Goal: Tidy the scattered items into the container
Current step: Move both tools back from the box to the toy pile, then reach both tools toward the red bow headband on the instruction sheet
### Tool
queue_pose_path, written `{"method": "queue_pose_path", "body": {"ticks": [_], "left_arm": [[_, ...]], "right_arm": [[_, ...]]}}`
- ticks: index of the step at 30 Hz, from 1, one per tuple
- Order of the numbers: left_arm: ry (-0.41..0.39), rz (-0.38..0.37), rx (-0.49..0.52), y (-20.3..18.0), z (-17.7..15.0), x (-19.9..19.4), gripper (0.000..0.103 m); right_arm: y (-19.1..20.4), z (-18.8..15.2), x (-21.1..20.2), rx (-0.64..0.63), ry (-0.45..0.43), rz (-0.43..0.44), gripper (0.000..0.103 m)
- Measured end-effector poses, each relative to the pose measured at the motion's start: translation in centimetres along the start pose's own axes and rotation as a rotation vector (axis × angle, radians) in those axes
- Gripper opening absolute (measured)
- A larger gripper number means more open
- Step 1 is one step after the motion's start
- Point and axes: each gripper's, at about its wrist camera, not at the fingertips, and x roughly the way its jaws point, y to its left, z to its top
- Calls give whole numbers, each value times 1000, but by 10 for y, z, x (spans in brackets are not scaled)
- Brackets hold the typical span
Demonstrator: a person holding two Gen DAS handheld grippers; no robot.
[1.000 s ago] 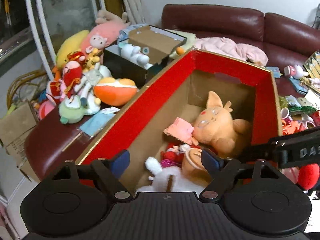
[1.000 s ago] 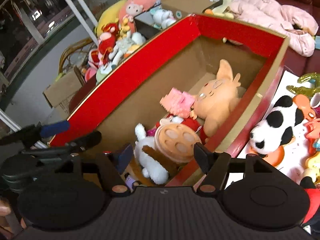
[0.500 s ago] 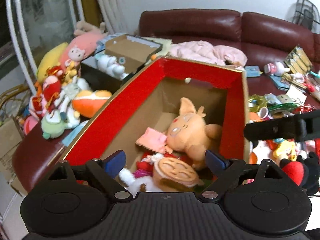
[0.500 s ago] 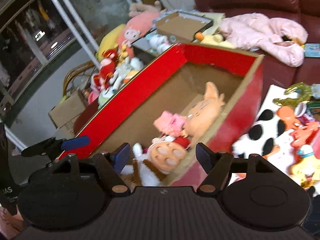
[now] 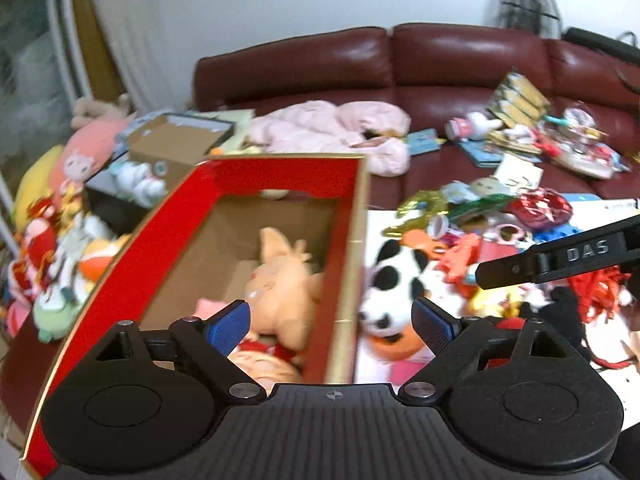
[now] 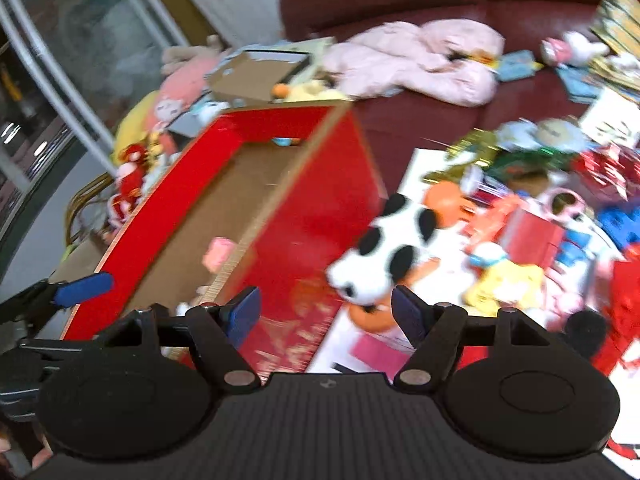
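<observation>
1. The left gripper is held with its blue-padded fingers spread wide and nothing between them, above the near right wall of the red cardboard box.
2. The right gripper is likewise seen released and empty, in front of the box's red outer wall.
3. An orange plush animal is seen lying inside the box, with a small pink item and a round tan toy beside it.
4. A black-and-white panda plush is found outside the box, just beside its right wall, on a white surface.
5. Further scattered toys, among them a red piece and a yellow one, are spread to the right of the panda.
6. A pink jacket is laid on the dark red sofa behind the box.
7. A pile of soft toys is seen left of the box; both views are blurred.
</observation>
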Motion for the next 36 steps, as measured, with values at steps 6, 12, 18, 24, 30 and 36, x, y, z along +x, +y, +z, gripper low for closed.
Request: {"method": "queue_pose_path", "body": {"ticks": [6,12,18,24,30,36], "left_arm": [[38,-59,78,-45,-4,18,94],[97,-117,117,-77,-12,41,94],[141,-160,161,-108,-21,61,94],[171,-244,185,-140,-24,78,94],[219,-370,191,-175,-28,95,88],[234,-429,246,-212,-32,102,89]], "right_arm": [[-57,-18,-16,118,-6,-93,76],[-107,-37,-33,245,-16,-179,76],[-141,-55,-49,323,-32,-228,76],[-180,-72,-65,430,-47,-295,76],[-212,-91,-75,523,-47,-340,74],[-230,-96,-83,530,-61,-400,72]]}}
